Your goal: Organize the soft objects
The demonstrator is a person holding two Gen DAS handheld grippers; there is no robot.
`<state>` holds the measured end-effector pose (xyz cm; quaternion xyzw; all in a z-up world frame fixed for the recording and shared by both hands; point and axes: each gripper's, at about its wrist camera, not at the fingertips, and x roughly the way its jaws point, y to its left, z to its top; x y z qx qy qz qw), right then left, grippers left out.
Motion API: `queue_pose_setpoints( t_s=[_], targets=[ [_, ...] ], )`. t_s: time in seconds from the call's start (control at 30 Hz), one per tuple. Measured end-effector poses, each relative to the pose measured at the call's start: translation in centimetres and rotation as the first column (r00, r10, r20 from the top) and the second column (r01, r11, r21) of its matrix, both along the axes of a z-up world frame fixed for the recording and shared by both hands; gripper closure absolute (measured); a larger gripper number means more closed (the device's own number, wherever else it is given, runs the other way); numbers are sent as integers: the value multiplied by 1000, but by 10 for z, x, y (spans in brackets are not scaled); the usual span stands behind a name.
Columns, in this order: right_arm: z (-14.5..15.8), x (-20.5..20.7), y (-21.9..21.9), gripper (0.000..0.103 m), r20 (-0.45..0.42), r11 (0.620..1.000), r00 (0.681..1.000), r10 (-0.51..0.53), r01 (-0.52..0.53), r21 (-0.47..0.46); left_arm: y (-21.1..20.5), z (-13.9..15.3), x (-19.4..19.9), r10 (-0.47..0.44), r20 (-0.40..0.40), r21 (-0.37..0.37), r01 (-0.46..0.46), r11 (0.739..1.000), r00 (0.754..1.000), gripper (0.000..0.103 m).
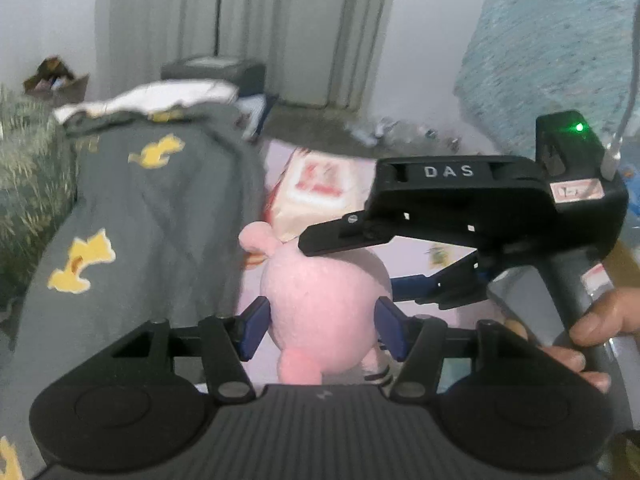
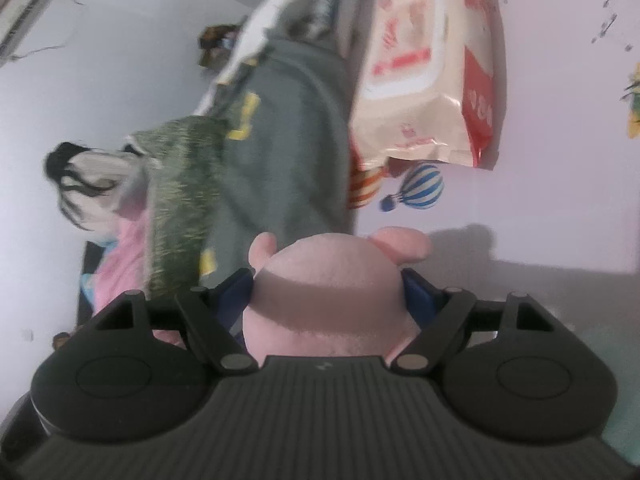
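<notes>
A: Pinching a pink plush toy (image 1: 324, 304) — left hand-held gripper (image 1: 320, 328), blue pads (image 1: 253, 328) pressed against both flanks of its round body.

B: Right one?

A: Right hand-held gripper (image 2: 330, 300) also has the plush toy (image 2: 332, 300) between its pads, one on each side. Contact looks tight, fabric bulges over the pad tops. From the left wrist view the right hand-held gripper (image 1: 384, 264) comes in from the right, upper finger lying across the top of the toy, lower blue finger at its side.

B: Who's holding it?

A: A hand (image 1: 592, 332) wraps the grey handle at the right edge.

B: Where's the toy sitting?

A: Over a pale pink bed sheet (image 2: 560, 140), both tools on it at once. Can't tell if it touches the sheet or hangs just above.

B: Around it?

A: Grey blanket with yellow patches (image 1: 160, 220) just to its left, bunched up. Behind the toy, a cream and red pack of wipes (image 1: 316, 196) lying on the sheet. Sheet has balloon prints next to the pack.

B: Further back?

A: Fuzzy green blanket (image 2: 180, 200) beyond the grey one. White cloth (image 1: 160, 98) on the far end of the pile. Pale curtains (image 1: 240, 20) at the back wall. Frames are blurred.
</notes>
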<state>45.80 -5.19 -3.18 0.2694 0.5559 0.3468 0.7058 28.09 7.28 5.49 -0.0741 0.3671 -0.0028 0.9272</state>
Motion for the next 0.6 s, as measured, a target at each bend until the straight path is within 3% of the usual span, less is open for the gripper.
queue_pose_setpoints(
  t_s=[0.23, 0.4, 0.5, 0.6],
  targets=[
    [64, -59, -95, 24, 64, 993, 996, -58, 50, 109, -71, 56, -62, -168, 112, -24, 171, 985, 979, 39],
    [90, -104, -198, 24, 95, 974, 980, -176, 160, 158, -121, 63, -91, -269, 112, -20, 273, 962, 957, 35],
    [96, -124, -263, 24, 118, 962, 957, -264, 252, 106, -138, 54, -106, -292, 92, -1, 293, 956, 952, 35],
    [103, -141, -310, 24, 200, 942, 929, -312, 329, -61, -140, 44, -119, -286, 77, 11, 286, 958, 955, 35]
  ],
)
